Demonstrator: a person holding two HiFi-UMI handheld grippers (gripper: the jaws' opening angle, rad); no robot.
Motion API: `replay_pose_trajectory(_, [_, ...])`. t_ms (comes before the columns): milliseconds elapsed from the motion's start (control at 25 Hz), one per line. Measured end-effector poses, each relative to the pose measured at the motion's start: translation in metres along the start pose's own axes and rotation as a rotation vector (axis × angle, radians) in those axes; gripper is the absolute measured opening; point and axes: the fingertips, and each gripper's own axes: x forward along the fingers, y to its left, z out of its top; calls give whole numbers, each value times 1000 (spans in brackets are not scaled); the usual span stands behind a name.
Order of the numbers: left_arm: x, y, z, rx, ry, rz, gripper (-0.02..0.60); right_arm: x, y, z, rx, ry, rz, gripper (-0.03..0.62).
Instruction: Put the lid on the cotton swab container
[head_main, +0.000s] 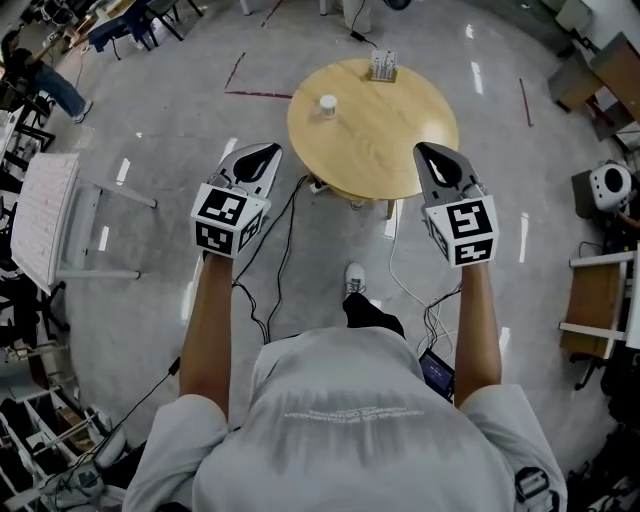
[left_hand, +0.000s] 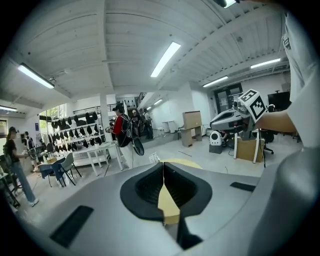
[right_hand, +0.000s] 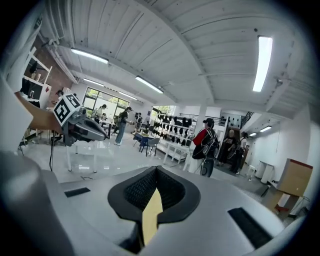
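**Both hand-held grippers shut & empty, short of the surface**

L hand-held gripper (head_main: 266, 152) and R hand-held gripper (head_main: 430, 152) hover w/ jaws pressed together, nothing btwn them. Task things sit ahead on the round wooden surface (head_main: 400, 140). A small white round piece, prob. the lid (head_main: 328, 105), lies fwd-right of the L gripper, which is the nearer one. The clear cotton swab container (head_main: 383, 66) stands upright at the far edge, well apart from the lid, closer to the R gripper. Too small to tell the container's long axis.
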Motion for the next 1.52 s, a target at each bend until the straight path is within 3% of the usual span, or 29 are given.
replay_pose_trajectory(520, [118, 25, 5, -41, 88, 76, 20, 104, -92, -47, 25, 29, 153, 28])
replay_pose_trajectory(920, [147, 67, -5, -68, 118, 102, 20, 159, -103, -51, 49, 37, 186, 28])
replay_pose_trajectory(1200, [164, 100, -21, -71, 113, 48, 20, 191, -94, -52, 67, 64, 152, 29])
replay_pose_trajectory(1520, [178, 149, -43, -64, 96, -81, 20, 221, -71, -31, 78, 82, 29, 29])
